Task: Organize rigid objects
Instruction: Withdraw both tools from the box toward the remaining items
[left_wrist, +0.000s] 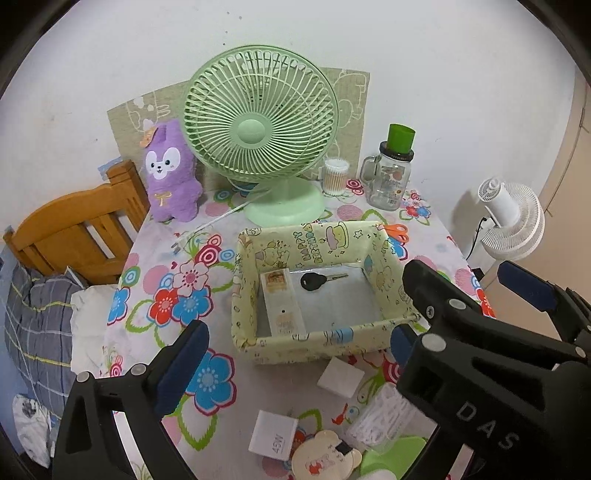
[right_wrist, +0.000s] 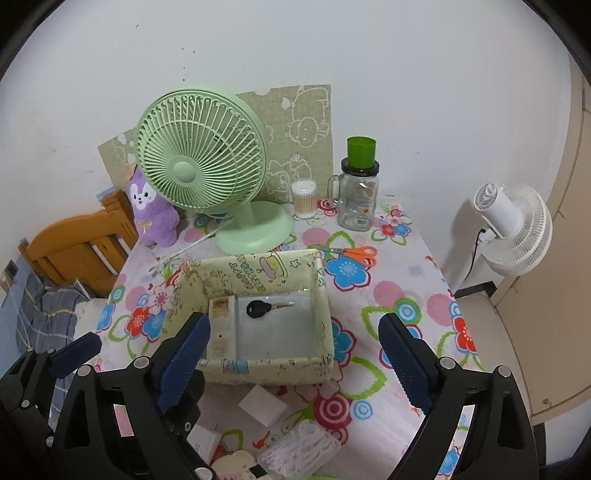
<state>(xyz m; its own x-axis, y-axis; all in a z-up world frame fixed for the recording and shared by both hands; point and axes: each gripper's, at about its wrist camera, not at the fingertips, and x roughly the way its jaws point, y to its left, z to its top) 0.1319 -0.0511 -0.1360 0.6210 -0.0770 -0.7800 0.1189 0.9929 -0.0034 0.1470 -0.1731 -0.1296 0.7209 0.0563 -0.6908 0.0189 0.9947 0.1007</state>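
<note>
Key (left_wrist: 313, 281) and slim box (left_wrist: 282, 307) in fabric basket (left_wrist: 314, 341); scissors (right_wrist: 351, 252) at basket's 1 o'clock. Left gripper (left_wrist: 295, 354) and right gripper (right_wrist: 291, 354) jaws spread, empty.

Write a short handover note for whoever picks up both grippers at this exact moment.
Left gripper: open, empty.
Right gripper: open, empty, above the near edge of the fabric bin.
Done: black key and a flat cream box lie inside the bin.
Left on the table nearer you: white block, white charger, clear case of white bits, bear-shaped card.
Orange scissors lie behind the bin.
</note>
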